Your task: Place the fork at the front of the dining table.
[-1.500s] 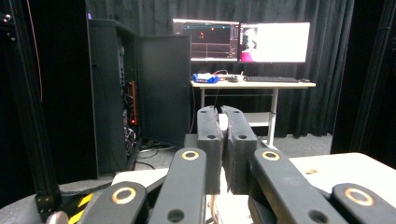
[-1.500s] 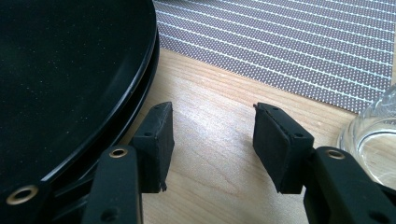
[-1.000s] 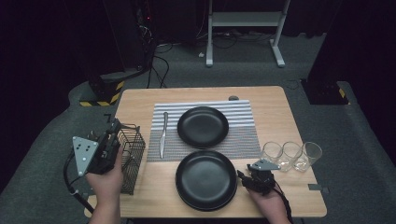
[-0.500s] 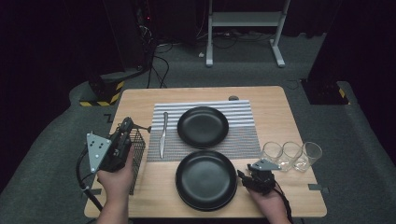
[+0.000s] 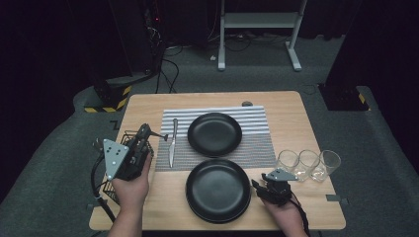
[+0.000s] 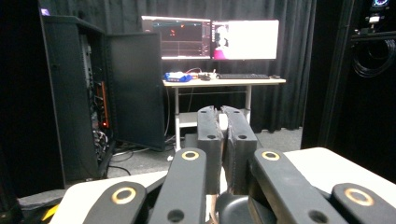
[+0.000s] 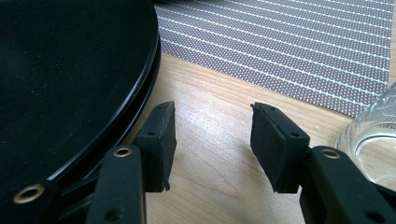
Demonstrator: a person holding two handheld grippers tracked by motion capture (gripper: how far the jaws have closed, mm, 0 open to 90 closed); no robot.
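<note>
Right claw (image 5: 258,186) sits low on the surface (image 5: 276,106), just beside the right rim of the near black plate (image 5: 217,190). That plate looks like a stack of two in the right gripper view, one rim over another (image 7: 140,93). The jaws stand partway open with nothing but bare wood between them, and they have just been closing a little. My guess is the step is grabbing that plate by its rim. To do it well, I'd slide the left jaw under the rim edge and bring the other one over the top, so the pinch lands on the lip and not on air. Decide first whether you want one plate or both, since the rims sit tight together.

Left claw (image 5: 148,132) is pinched fully together, holding nothing, raised over the wire basket (image 5: 129,138) at the left edge.

Around it: three glasses (image 5: 309,164) stand in a row just right of the right claw, near enough to bump on a swing. The far plate (image 5: 214,133) and a knife (image 5: 173,140) lie on the striped mat (image 5: 257,148), well apart from the grab.
</note>
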